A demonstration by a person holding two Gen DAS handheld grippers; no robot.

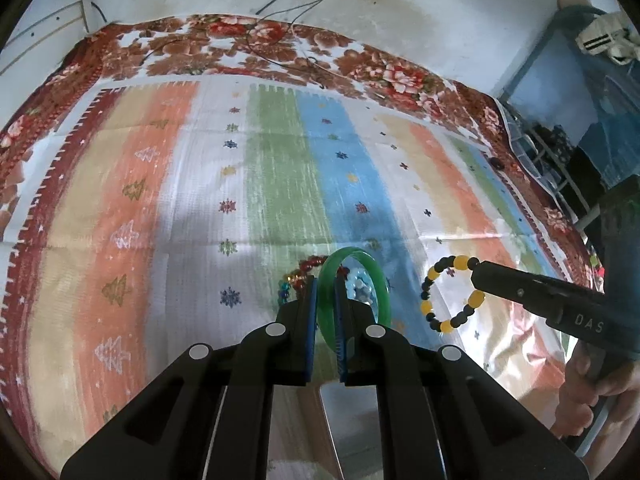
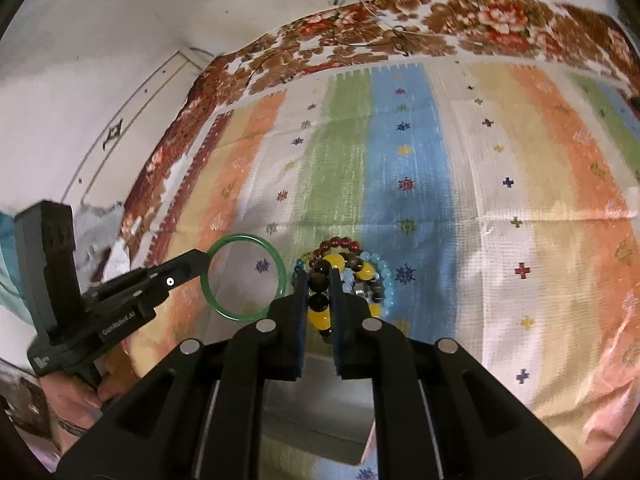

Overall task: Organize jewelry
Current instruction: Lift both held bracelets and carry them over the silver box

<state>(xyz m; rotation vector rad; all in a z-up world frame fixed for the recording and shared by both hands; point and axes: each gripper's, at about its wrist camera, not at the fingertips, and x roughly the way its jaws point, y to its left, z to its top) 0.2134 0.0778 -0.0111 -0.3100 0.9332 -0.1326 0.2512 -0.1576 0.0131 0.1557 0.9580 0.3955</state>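
Your left tool (image 1: 326,304) is clenched on the green bangle (image 1: 378,276), gripping one side of the ring so the rest stands up and out past the pads. Your right tool (image 2: 319,300) is clenched on the black-and-yellow bead bracelet (image 2: 320,314), with a black bead and a yellow bead caught between the blue pads; in the left wrist view its loop (image 1: 452,294) hangs free off the tip. Both pieces look to be held clear of the striped cloth (image 1: 280,160), just above the small heap of remaining bracelets (image 2: 360,264), red, pale blue and mixed beads, lying on the blue stripe.

No tray or box shows in either view, so you probably have to lay the two pieces out apart on the cloth. Carry them sideways, well apart from each other and from the heap, so the hanging bead loop does not snag another strand. Keep the left grip firm: the bangle is smooth and hard and could swivel or slip between the pads. The bead bracelet will likely sag, so lower it until the loop rests on the cloth before you let go. Set the bangle down flat, not on edge, or it may roll.
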